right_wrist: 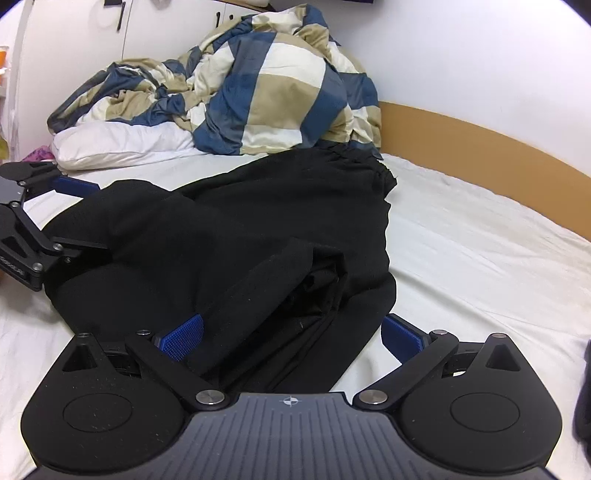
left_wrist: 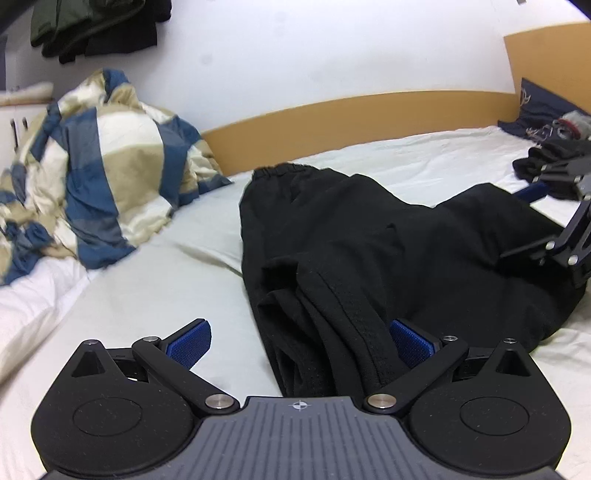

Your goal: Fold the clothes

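Black trousers [left_wrist: 332, 221] lie on the white sheet [left_wrist: 166, 288], folded lengthwise, with the elastic waistband [left_wrist: 284, 170] at the far end. The left gripper [left_wrist: 301, 339] is open, and a bunched leg end lies between its blue pads [left_wrist: 190, 343]. In the right wrist view the trousers [right_wrist: 240, 229] run away from the camera. The right gripper [right_wrist: 291, 332] is open too, its fingers on either side of the near edge of the cloth. Each gripper shows in the other's view at the garment's side: the right gripper [left_wrist: 524, 221] and the left gripper [right_wrist: 79, 216].
A blue, beige and white checked duvet [right_wrist: 266, 85] is heaped at the head of the bed over a white pillow [right_wrist: 122, 144]. A wooden bed board [left_wrist: 351, 114] runs along the wall. Dark clothes [left_wrist: 554, 162] lie at the far right, and more hang at top left [left_wrist: 96, 26].
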Demonstrator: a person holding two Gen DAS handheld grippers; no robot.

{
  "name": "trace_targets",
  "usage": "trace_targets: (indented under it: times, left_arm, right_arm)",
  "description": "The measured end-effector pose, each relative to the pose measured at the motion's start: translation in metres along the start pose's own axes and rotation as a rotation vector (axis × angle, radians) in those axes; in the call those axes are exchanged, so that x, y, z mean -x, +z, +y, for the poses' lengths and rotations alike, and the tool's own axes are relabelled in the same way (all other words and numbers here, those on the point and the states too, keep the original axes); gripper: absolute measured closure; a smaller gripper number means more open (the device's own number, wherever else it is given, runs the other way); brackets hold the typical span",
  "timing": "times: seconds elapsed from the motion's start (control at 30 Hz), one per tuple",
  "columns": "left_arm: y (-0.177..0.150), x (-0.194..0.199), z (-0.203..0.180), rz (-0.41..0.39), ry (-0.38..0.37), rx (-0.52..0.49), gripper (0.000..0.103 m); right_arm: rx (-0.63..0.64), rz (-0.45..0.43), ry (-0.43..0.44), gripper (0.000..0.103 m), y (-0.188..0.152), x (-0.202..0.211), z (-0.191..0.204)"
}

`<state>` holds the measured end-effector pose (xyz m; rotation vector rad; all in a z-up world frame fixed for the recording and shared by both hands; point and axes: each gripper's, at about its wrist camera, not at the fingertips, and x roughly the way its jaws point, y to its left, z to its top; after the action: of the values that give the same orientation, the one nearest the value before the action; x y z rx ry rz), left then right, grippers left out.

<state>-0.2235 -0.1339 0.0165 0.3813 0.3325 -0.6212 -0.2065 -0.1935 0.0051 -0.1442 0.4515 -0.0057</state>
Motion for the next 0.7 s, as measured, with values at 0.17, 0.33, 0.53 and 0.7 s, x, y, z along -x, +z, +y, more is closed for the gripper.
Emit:
trace_targets:
  times: [0.17, 0.33, 0.53, 0.7]
  left_arm:
    - [0.000, 0.030, -0.040, -0.076, 0.153, -0.352, 0.000]
    - [-0.006, 0.074, -0.058, -0.196, 0.141, -0.761, 0.000]
    - [-0.022, 0.067, -0.062, -0.133, -0.118, -1.029, 0.000]
    - [-0.014, 0.035, -0.057, -0.095, -0.086, -1.188, 0.000]
  right_arm:
    - [0.063, -0.159, -0.168, 0.000, -0.006, 0.025, 0.014]
    - [0.387, -0.290, -0.124, 0.000, -0.027, 0.075, 0.047]
    - [0.742, -0.154, -0.165, 0.000, -0.053, 0.069, 0.087]
    - [0.931, -0.129, -0.243, 0.000, -0.056, 0.055, 0.091]
